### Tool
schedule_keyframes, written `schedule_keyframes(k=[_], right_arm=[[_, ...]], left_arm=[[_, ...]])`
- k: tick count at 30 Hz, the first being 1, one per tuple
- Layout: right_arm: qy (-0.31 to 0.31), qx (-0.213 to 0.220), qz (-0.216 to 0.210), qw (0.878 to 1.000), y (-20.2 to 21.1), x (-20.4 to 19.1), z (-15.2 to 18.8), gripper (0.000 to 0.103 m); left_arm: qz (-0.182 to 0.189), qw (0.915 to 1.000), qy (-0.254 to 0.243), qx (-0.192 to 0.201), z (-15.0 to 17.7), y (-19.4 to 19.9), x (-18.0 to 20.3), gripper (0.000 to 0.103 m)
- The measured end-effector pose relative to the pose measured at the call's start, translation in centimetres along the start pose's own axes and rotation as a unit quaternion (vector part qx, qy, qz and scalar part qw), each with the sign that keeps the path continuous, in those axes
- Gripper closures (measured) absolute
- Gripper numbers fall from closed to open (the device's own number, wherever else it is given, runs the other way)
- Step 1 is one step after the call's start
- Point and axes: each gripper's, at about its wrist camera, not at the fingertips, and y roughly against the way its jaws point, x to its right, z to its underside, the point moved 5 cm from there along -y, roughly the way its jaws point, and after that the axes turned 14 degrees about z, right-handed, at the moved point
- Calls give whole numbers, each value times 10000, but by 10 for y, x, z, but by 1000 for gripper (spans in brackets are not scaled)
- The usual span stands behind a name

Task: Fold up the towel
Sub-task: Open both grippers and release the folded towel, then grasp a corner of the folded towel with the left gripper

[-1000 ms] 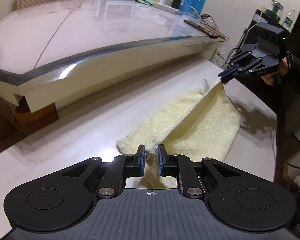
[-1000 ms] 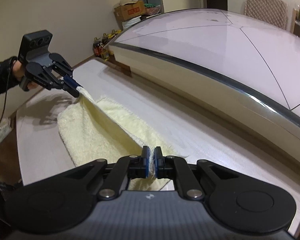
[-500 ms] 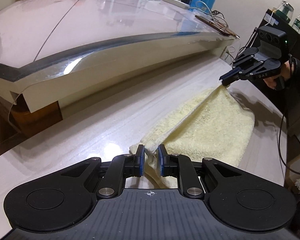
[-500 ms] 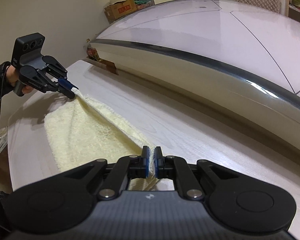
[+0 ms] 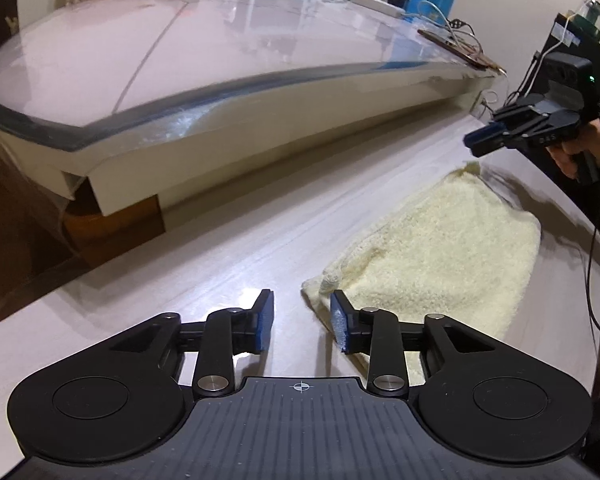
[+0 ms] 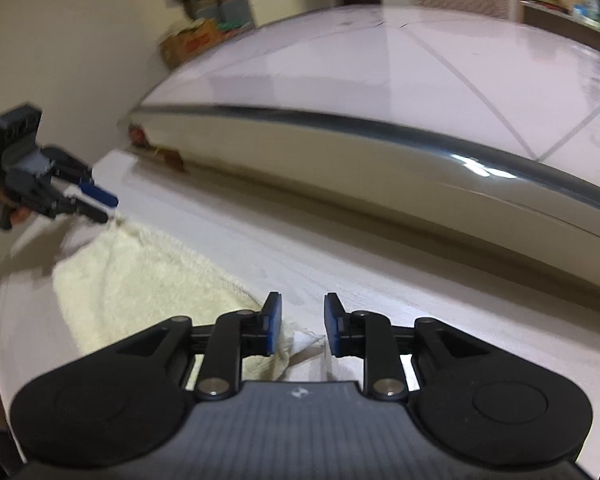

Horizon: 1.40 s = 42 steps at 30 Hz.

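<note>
Your left tool (image 5: 302, 326) is standing with its jaws parted, having just been opening, nothing gripped, the towel (image 5: 432, 256) corner lying just beside its right pad. Your right tool (image 6: 302, 326) is likewise spreading apart, with a loose corner lying between the pads, unpinched. The towel is resting folded on the counter (image 5: 220, 264). If you are pulling away carelessly, a pad could be snagging the terry and dragging the fold open.

Towel (image 5: 440, 248) fluffy pale terry cloth; table (image 5: 220, 264) pale wood-grain, slight sheen; tool pads (image 5: 265, 322) blue.
</note>
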Motion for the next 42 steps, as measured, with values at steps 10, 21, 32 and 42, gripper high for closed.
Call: schedule_keyframes(k=[10,21,32,42], right_arm=[[-792,56,90,9968,47,-20,51,61],[-296,-93,66,9995,45,-34,44,53],[-381,-377,369,9979,8,0,24,53],[-1541,-69,34,9880,48,-12,78,52]], left_arm=[[-99,9985,-527,-49,-11,-2,22,21],[-220,9920,1218,242,35,14,40,8],[-168,9909,1185,611,67,35,77,6],[1041,9783,-1740,-416,-50,-16,114,6]])
